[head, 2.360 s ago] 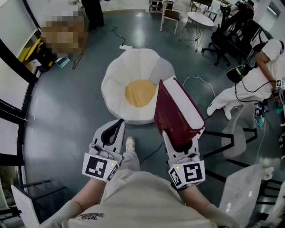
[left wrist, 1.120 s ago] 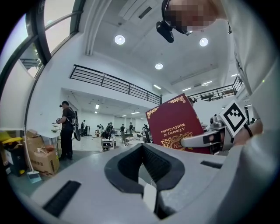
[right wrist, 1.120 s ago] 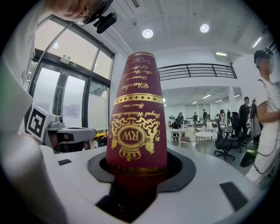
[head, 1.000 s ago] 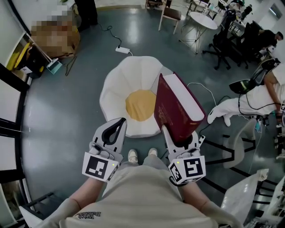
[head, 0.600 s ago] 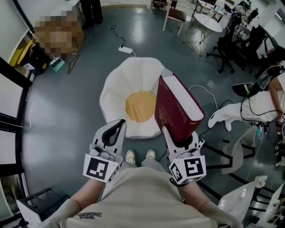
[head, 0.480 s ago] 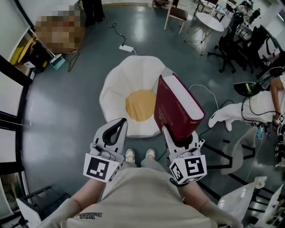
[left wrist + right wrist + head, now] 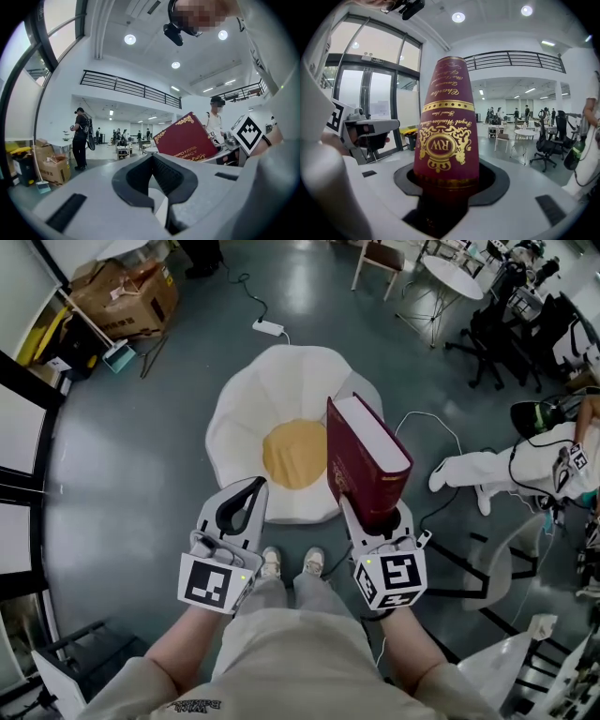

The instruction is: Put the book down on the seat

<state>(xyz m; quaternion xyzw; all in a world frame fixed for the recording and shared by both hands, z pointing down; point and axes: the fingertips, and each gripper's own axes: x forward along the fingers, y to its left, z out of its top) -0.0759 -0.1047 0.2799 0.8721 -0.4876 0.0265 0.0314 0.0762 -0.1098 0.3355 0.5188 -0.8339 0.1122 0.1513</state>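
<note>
Grey floor runs all round the white seat with its yellow middle. At the left, the left gripper is closed on nothing. Further right, the maroon book now hangs lower than 1 second ago, tipped toward the seat's right edge but clear of it. The right gripper clamps its lower end. I'd say the lowering is under way.

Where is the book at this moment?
In the head view the book stands on end in the right tongs, right of centre, overlapping the right edge of the white seat.
</note>
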